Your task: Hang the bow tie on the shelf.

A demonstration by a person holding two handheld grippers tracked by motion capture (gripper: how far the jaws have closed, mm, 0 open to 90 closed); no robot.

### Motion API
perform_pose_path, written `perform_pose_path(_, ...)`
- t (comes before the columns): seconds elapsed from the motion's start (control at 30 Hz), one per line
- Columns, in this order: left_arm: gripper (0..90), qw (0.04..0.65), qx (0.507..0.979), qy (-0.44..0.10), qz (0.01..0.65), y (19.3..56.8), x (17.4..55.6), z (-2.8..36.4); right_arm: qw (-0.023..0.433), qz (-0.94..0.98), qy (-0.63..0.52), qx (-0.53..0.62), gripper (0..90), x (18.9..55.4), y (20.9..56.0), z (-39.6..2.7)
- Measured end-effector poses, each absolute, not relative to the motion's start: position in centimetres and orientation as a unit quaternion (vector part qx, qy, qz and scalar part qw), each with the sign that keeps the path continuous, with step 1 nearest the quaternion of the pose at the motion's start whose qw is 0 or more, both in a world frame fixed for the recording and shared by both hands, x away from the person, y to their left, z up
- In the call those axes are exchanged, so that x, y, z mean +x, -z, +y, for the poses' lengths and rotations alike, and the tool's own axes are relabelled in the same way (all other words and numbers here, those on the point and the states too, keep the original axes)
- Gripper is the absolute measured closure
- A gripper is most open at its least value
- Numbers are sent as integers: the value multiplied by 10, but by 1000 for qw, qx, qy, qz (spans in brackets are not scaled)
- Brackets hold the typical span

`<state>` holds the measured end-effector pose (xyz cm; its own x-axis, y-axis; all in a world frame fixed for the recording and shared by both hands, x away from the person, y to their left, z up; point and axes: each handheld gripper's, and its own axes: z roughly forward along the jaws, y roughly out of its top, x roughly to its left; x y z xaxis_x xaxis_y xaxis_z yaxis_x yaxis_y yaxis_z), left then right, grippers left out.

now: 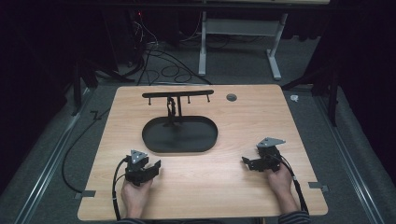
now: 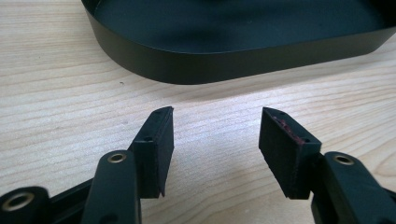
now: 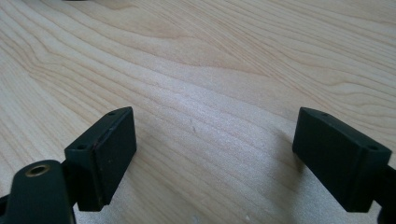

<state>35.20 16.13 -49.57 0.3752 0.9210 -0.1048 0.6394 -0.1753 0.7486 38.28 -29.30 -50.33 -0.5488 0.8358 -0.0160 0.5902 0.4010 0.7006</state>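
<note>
Item: black oval tray (image 1: 180, 140) with an upright hook rack (image 1: 177, 94) rising from its far end, centre of the wooden table (image 1: 210, 186).

Left gripper (image 1: 152, 169): near-left, jaws spread, nothing between them; the tray's near wall (image 2: 196, 70) lies just ahead.

Right gripper (image 1: 248, 163): near-right, jaws spread wide over bare wood, well apart from the tray.

Handling, as judged: approach the tray wall low and square, one pad inside, one outside.

Clearance: open wood on both sides; table edges near the person's wrists; rack bar overhangs the far rim.
</note>
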Motion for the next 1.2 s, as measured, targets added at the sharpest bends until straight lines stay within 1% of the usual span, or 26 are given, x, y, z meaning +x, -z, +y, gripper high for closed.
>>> perform_pose_path(0.53,455,356,748,-205,521,504,355,155,186,816,-330,437,143,383,503,-293)
perform_pose_path(0.7,447,354,750,-219,515,507,353,153,185,816,-329,437,143,383,503,-293)
perform_pose_path(0.9,391,346,759,-222,505,507,353,149,186,816,-329,437,143,383,503,-293)
perform_pose_path(1.2,369,345,759,-221,506,507,353,148,186,816,-330,437,143,383,503,-293)
